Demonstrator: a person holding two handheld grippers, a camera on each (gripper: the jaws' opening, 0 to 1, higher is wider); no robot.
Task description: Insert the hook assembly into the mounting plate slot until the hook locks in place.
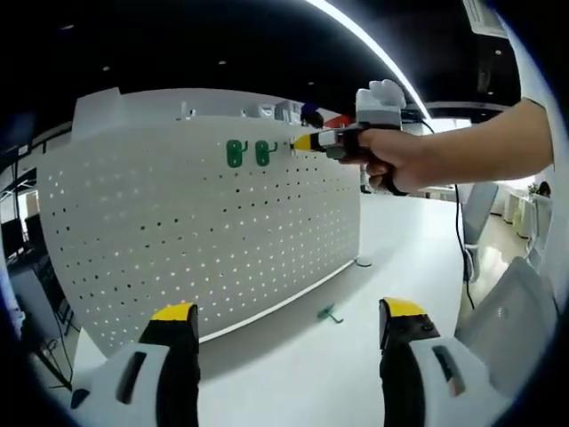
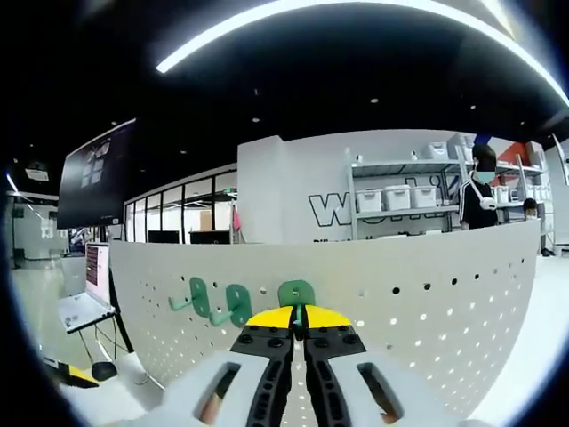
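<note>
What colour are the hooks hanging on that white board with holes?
Green hooks on the pegboard; the right gripper view shows them best.

An open-plan lab or workshop floor — part office, part test space. A dark ceiling carries a long curved light strip and small spotlights. Metal shelving holds white storage bins against a wall with large lettering, and a person stands beside it. Glass-walled rooms run along the left, near a big dark screen and a laptop — a white pegboard stands on a white worktop.
</note>
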